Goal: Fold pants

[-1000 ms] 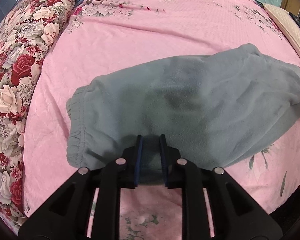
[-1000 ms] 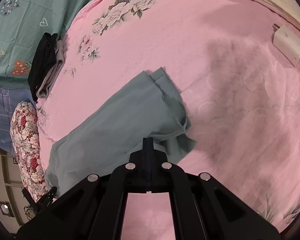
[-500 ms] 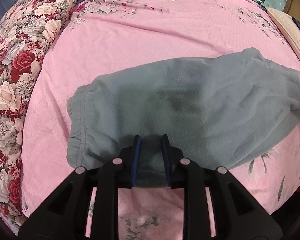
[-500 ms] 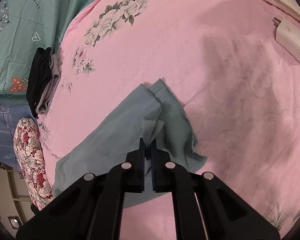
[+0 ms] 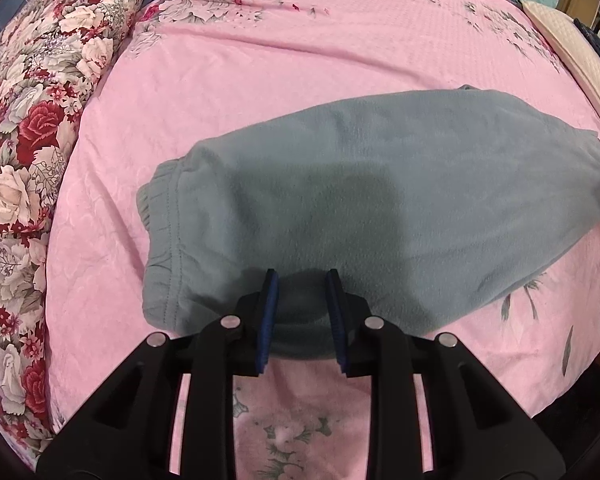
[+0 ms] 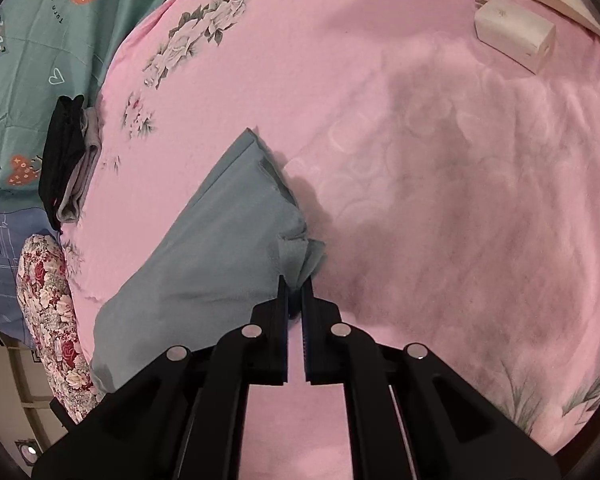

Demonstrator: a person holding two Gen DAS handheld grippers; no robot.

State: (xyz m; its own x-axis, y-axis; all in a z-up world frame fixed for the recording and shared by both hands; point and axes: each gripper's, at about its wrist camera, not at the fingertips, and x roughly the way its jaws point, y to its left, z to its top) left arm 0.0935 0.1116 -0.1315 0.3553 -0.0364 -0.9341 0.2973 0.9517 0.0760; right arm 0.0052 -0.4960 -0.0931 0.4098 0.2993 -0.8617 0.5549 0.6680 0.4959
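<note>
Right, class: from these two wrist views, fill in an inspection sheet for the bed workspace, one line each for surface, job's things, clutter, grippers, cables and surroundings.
Surface: pink floral bedspread, lightly wrinkled.
Job's things: grey-green fleece pants lying across the bed, waistband toward the floral pillow; the cuff end is bunched and lifted.
Clutter: folded grey and black clothes at the far edge; white box on the spread.
Grippers: left hand-held gripper open, fingers either side of the pants' near edge; right hand-held gripper pinching the cuff end.
Cables: nothing seen.
Surroundings: floral pillow; teal patterned sheet; cream pillow.
</note>
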